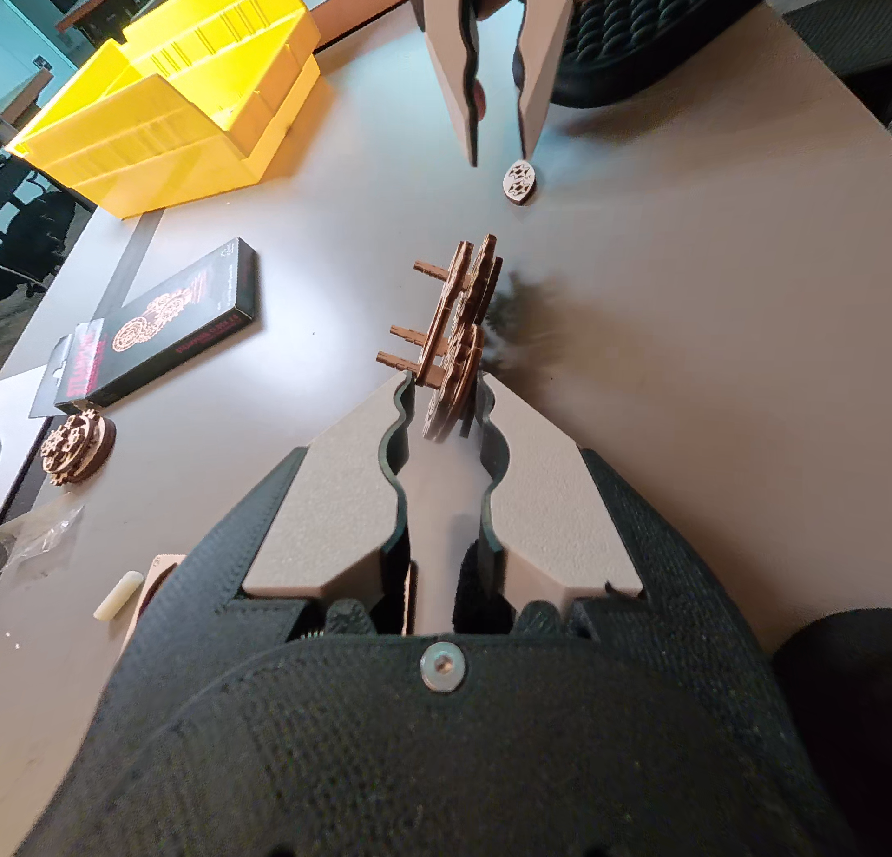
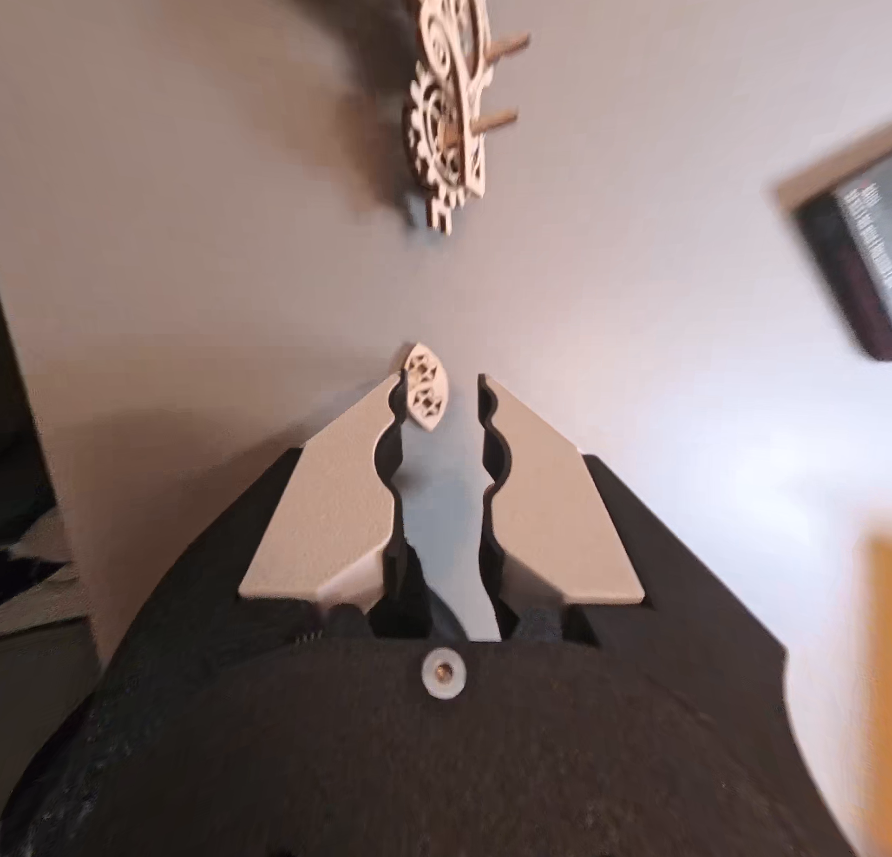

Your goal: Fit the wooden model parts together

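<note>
My left gripper (image 1: 445, 376) is shut on the lower edge of a wooden gear assembly (image 1: 456, 331) and holds it upright above the pale table (image 1: 675, 351). Three pegs stick out of its left face. The assembly also shows in the right wrist view (image 2: 449, 109), blurred, ahead of my right gripper. A small oval wooden piece with star cut-outs (image 1: 519, 184) lies flat on the table. My right gripper (image 2: 440, 377) is open and points down at it. The oval piece (image 2: 427, 389) lies beside the left finger's tip, between the fingers. My right gripper also shows in the left wrist view (image 1: 499, 160).
Yellow bins (image 1: 169, 109) stand at the back left. A black kit box (image 1: 159, 322) lies left of the assembly and shows in the right wrist view (image 2: 854, 254). A second gear stack (image 1: 77, 447), a clear bag (image 1: 38, 539) and a white stick (image 1: 118, 595) lie near left. Measured from the fingertips, the white stick (image 1: 118, 595) is 20 centimeters or so from the left gripper and 30 centimeters from the right.
</note>
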